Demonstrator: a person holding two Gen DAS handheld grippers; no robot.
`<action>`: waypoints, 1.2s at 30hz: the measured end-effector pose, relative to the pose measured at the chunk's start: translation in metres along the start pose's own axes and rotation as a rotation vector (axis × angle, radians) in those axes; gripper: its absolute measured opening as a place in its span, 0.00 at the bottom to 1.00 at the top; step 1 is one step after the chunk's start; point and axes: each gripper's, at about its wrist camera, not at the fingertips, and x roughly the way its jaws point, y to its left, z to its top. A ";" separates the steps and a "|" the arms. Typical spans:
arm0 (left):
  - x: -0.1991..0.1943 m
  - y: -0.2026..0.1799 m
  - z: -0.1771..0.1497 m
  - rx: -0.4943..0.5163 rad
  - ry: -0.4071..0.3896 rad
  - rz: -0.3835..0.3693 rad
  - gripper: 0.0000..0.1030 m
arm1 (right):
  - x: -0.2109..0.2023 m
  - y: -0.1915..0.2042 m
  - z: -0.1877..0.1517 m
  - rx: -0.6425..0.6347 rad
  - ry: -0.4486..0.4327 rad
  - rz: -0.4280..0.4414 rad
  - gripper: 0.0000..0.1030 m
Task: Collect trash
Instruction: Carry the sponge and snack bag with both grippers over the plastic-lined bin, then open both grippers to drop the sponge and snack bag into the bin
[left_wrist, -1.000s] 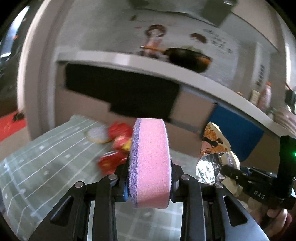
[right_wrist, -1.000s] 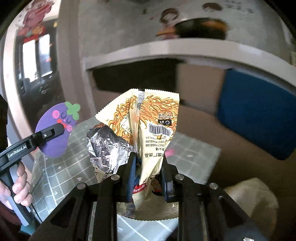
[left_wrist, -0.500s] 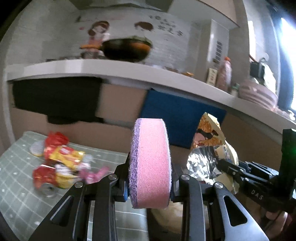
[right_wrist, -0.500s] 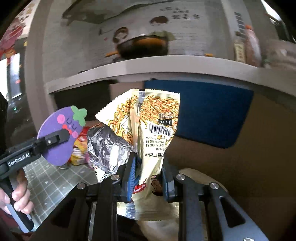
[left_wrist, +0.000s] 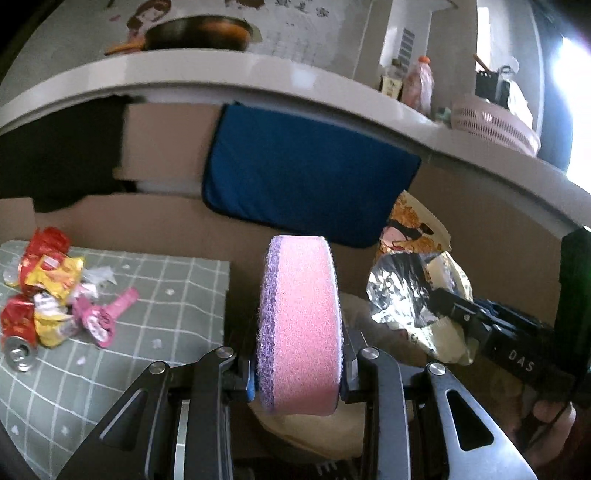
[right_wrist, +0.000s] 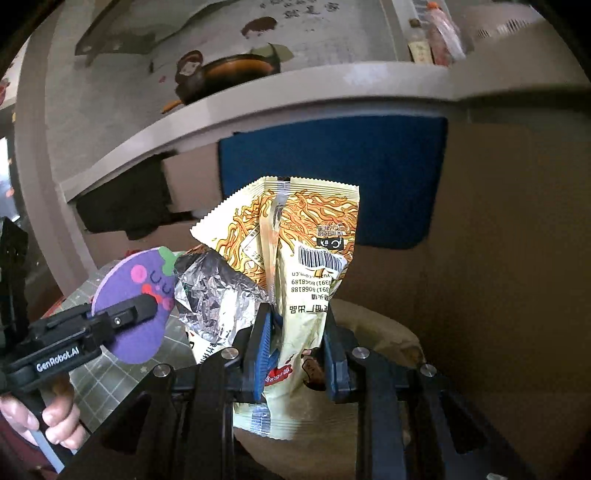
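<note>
Noodle wrapper (right_wrist: 314, 280) stands upright between the fingers of the right gripper (right_wrist: 295, 350), which are closed on its lower part; its long axis runs up and down, and a crumpled foil flap hangs out on its left side. Just under the wrapper there is a pale beige container (right_wrist: 384, 343), probably the trash bag or bin, but its mouth is mostly hidden, so I cannot tell what is inside. The coming move seems to depend on this relation: the wrapper is directly above that container, so the right gripper only needs to lower and let go.

The left gripper (left_wrist: 299, 373) is closed on a pink sponge (left_wrist: 301, 325) with a purple scrub face, held on edge, just beside the wrapper and also near the beige container (left_wrist: 314, 432).

Well apart to the left, on the green checked mat (left_wrist: 155, 295), more trash waits: a heap of red and yellow wrappers (left_wrist: 44, 280), a crushed can (left_wrist: 16, 341) and a pink wrapper (left_wrist: 105, 315)
</note>
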 end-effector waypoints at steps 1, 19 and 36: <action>0.004 -0.002 -0.002 0.001 0.010 -0.005 0.30 | 0.002 -0.004 -0.002 0.010 0.007 0.000 0.22; 0.131 -0.012 -0.034 -0.121 0.341 -0.242 0.50 | 0.050 -0.056 -0.036 0.098 0.122 -0.093 0.23; 0.041 0.059 -0.025 -0.212 0.201 -0.095 0.57 | 0.140 -0.036 -0.072 0.016 0.497 -0.050 0.23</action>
